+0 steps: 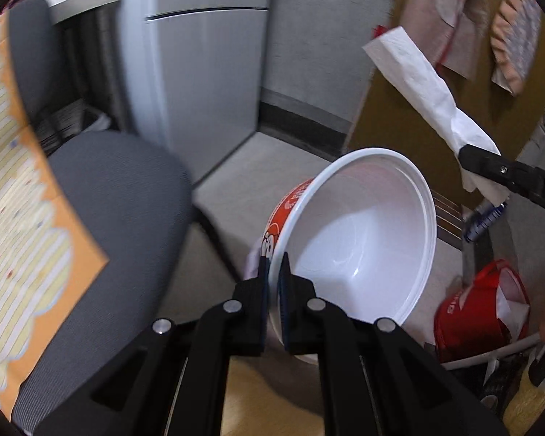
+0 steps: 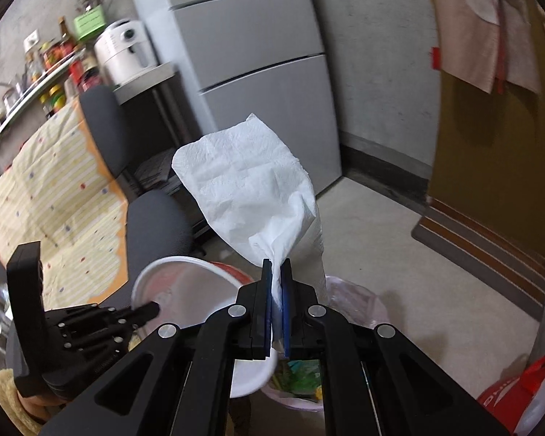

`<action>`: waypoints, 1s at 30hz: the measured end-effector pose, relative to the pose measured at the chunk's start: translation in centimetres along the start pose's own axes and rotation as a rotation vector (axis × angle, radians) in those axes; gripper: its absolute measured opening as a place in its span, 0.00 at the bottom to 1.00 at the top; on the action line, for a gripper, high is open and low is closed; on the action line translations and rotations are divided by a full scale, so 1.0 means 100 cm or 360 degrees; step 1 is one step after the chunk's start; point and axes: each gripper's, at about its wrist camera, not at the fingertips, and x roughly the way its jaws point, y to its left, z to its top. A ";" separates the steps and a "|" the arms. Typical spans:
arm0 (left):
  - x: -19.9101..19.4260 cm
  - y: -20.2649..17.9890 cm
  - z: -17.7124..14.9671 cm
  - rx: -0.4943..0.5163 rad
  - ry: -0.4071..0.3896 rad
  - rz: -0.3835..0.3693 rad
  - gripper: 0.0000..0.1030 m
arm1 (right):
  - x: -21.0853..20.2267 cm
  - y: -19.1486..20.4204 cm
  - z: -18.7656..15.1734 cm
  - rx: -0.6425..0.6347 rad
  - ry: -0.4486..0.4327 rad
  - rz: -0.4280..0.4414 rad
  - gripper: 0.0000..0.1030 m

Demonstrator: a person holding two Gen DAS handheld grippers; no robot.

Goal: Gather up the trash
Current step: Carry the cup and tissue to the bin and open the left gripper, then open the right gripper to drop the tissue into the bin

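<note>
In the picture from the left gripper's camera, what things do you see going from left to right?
Orange-and-yellow striped tablecloth → grey fabric office chair → white disposable noodle bowl with red print → white paper napkin → red plastic bag.

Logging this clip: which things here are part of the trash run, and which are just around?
Job: bowl in left tool; tissue in right tool; bin.
Around: chair, fridge, red bag, mat.

One bowl (image 1: 359,232), one paper towel (image 2: 250,189), two grippers, one chair (image 1: 116,196).
</note>
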 end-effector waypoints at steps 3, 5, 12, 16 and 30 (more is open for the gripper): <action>0.019 -0.014 0.010 0.0059 0.0031 -0.0027 0.36 | -0.002 -0.011 -0.001 0.0031 -0.0007 -0.0028 0.05; 0.025 -0.014 0.012 0.0059 0.0029 -0.0015 0.54 | -0.001 -0.015 -0.003 0.0035 0.0004 -0.0044 0.05; 0.009 0.007 0.002 -0.0017 -0.0018 0.0086 0.54 | 0.028 -0.008 -0.021 0.0019 0.0144 -0.0057 0.05; -0.015 0.027 -0.007 -0.0098 -0.0102 0.0166 0.54 | 0.045 -0.001 -0.034 0.0028 0.0233 -0.0040 0.05; -0.038 0.046 -0.020 -0.0200 -0.0153 0.0201 0.54 | 0.097 -0.014 -0.060 0.0133 0.0534 -0.0206 0.09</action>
